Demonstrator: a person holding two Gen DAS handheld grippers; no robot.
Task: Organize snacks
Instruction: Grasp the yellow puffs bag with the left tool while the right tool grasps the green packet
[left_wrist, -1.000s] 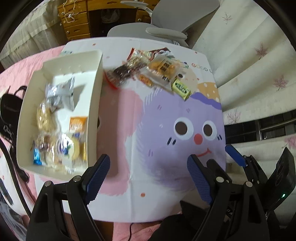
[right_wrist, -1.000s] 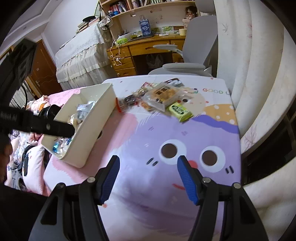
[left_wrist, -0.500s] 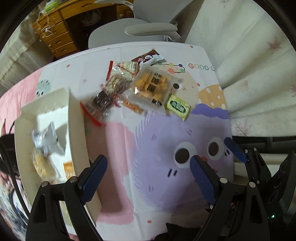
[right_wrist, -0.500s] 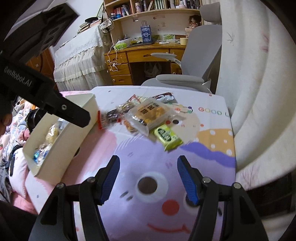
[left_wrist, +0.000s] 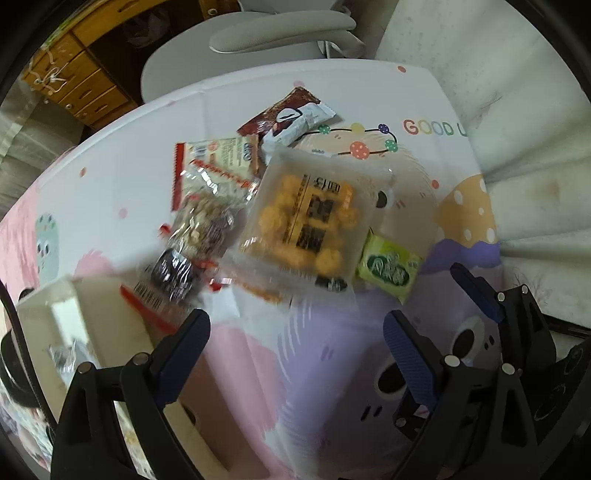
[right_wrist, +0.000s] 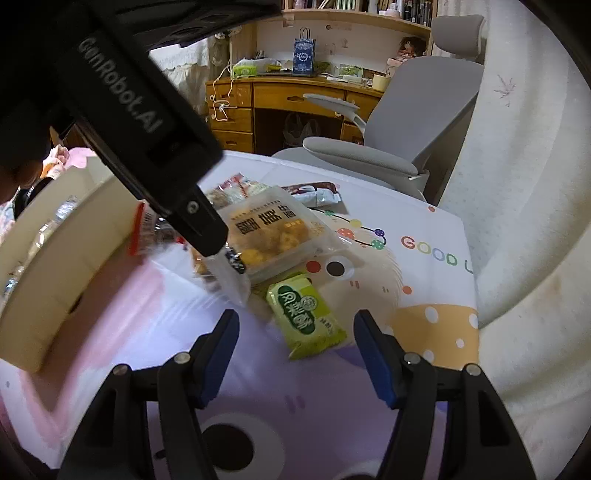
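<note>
A pile of snacks lies on the cartoon tablecloth. A clear pack of yellow puffs (left_wrist: 310, 221) is in the middle, also in the right wrist view (right_wrist: 273, 232). A green packet (left_wrist: 388, 267) lies at its right, also in the right wrist view (right_wrist: 306, 317). A brown-and-white wrapper (left_wrist: 291, 118) and a nut bag (left_wrist: 210, 192) lie behind. A cream bin (left_wrist: 92, 325) with snacks stands at the left, also in the right wrist view (right_wrist: 55, 258). My left gripper (left_wrist: 295, 339) is open just short of the puff pack. My right gripper (right_wrist: 295, 339) is open around the green packet's near end.
A grey office chair (right_wrist: 388, 147) stands behind the table, with a wooden desk (right_wrist: 277, 107) further back. A white curtain or bedding (right_wrist: 517, 184) borders the table's right edge. The left gripper's black body (right_wrist: 129, 92) fills the upper left of the right wrist view.
Both grippers have moved forward toward the snack pile, which now looms larger. The bin has slid to the left edge of the left wrist view. Both stay open.
</note>
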